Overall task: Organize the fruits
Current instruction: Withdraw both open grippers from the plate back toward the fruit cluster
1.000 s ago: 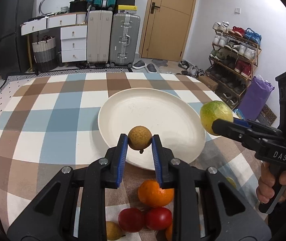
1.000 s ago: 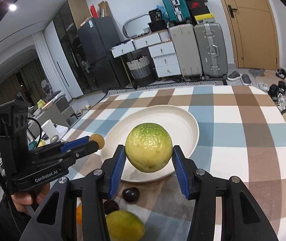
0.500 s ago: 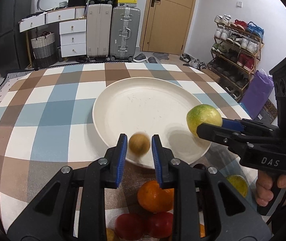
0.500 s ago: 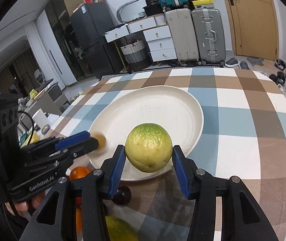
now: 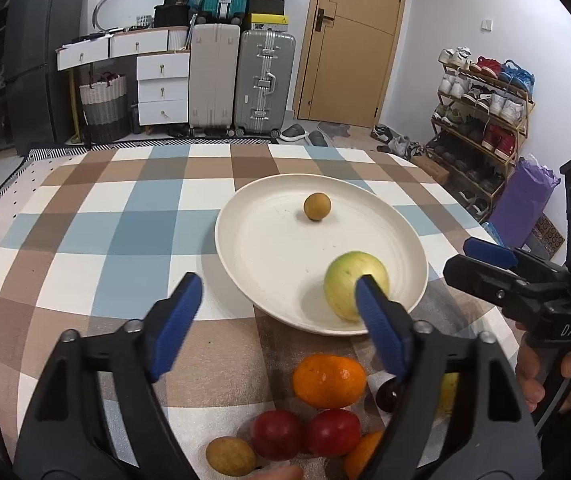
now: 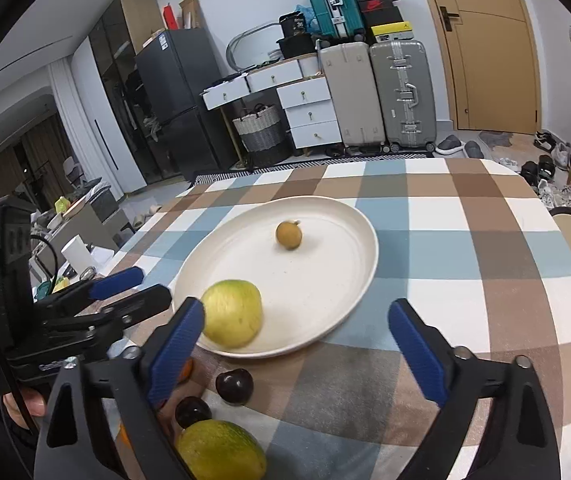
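- One white plate (image 5: 245, 216) (image 6: 361, 236) is seen on the checked tablecloth (image 5: 97, 232) (image 6: 465, 248), and two fruits are counted on it.
- One small brown round fruit (image 5: 317, 207) (image 6: 289, 234) lies toward the far part of the plate, apart from the other fruit.
- One yellow-green fruit (image 5: 351, 288) (image 6: 234, 314) rests near the plate's front rim; its outline is slightly blurred in both views.
- The left gripper (image 5: 281, 320) (image 6: 133, 286) is held with its blue pads spread wide and nothing between them; in its own view its right pad overlaps the yellow-green fruit, and contact cannot be judged.
- The right gripper (image 6: 297, 344) (image 5: 485, 256) is likewise spread wide and empty, with the yellow-green fruit just beside its left pad.
- On the cloth in front of the plate, more fruits are gathered in a loose group.
- One whole orange (image 5: 329, 380) is counted nearest the plate, and part of a second orange fruit (image 5: 361, 456) shows at the lower edge of the left view.
- Two red round fruits (image 5: 305, 432) sit side by side, touching.
- One small yellow-brown fruit (image 5: 230, 456) lies to their left.
- Two dark, glossy round fruits (image 6: 234, 386) are counted in the right view, one nearer the plate than the other.
- One larger green-yellow fruit (image 6: 221, 450) lies closest to the right camera.
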`<state>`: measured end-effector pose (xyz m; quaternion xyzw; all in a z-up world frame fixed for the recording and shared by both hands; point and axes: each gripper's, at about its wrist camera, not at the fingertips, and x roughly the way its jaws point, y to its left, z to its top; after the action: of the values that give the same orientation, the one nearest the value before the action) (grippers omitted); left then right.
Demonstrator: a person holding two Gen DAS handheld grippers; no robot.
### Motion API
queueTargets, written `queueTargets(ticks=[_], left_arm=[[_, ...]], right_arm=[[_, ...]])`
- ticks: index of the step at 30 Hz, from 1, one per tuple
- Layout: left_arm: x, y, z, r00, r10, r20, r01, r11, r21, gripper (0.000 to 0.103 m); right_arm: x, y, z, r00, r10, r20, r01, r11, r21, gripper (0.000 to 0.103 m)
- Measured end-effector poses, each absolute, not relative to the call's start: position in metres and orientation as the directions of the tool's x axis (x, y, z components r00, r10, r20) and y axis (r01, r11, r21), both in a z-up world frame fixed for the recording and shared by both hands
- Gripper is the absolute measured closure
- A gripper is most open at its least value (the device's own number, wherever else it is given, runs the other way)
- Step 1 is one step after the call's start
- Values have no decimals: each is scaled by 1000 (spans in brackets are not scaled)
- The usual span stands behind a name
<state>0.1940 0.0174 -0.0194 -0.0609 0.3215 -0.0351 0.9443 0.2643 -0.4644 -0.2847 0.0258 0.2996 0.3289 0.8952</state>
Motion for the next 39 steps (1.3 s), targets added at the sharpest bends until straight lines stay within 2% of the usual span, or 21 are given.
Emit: queueTargets(ticks=[4,18,31,39], left_arm=[[182,20,-15,794,-79,-602,5,992,-124,1],[142,32,-10,797,-48,-603,-24,994,-110,1],[111,39,-21,765,-82,-639,-10,990,-138,1],[110,28,-28,734,-105,-671,30,992,-122,1]], right_arm=[[259,-470,-284,617,611,-497,-568,782,257,0],[246,-473,-281,588,636,-500,-592,759,270,0],[216,-474,-302,504,615,-606,-625,744,234,0],[214,-470,-308,458,627,-630,-649,720,245,0]])
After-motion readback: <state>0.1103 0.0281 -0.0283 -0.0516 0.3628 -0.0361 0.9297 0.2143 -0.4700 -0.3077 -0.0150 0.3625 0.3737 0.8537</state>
